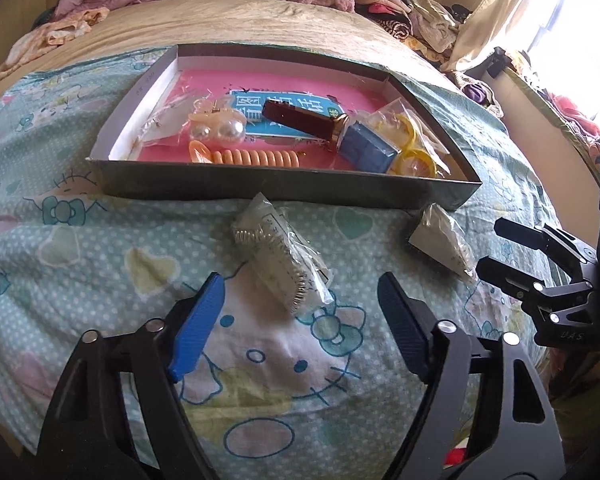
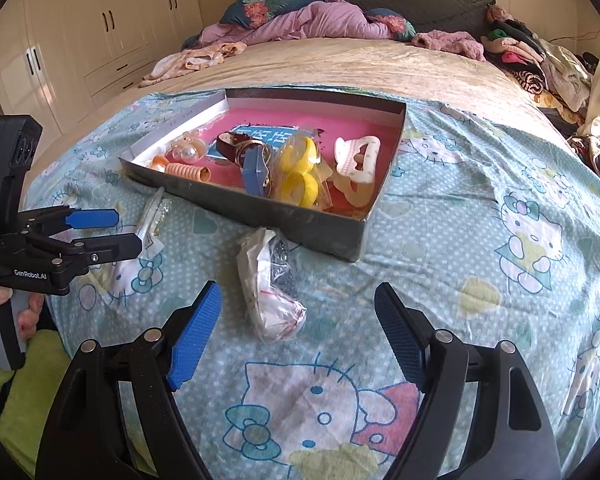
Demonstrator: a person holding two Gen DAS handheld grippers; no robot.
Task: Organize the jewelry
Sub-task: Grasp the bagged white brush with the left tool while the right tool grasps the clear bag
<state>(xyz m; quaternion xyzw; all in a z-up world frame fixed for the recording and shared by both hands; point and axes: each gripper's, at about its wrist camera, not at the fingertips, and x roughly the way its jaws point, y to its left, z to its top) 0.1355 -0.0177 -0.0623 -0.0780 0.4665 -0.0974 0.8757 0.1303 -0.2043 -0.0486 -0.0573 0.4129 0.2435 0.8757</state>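
A shallow grey box (image 1: 260,190) (image 2: 300,226) with a pink floor lies on the bed. It holds pearl earrings (image 1: 218,130), an orange coil hair tie (image 1: 256,158), a brown watch strap (image 1: 296,118), a blue box (image 1: 366,146), yellow rings in a bag (image 2: 298,168) and a white hair claw (image 2: 356,168). Two clear bags of jewelry lie in front of the box: one (image 1: 284,268) just ahead of my open, empty left gripper (image 1: 300,320), the other (image 1: 446,242) (image 2: 268,288) ahead of my open, empty right gripper (image 2: 298,328).
The Hello Kitty blanket (image 2: 500,280) covers the near bed. Piled clothes (image 2: 532,64) and bedding (image 2: 300,20) lie at the far end. White wardrobes (image 2: 80,32) stand on the left, a curtain and window (image 1: 540,20) on the right.
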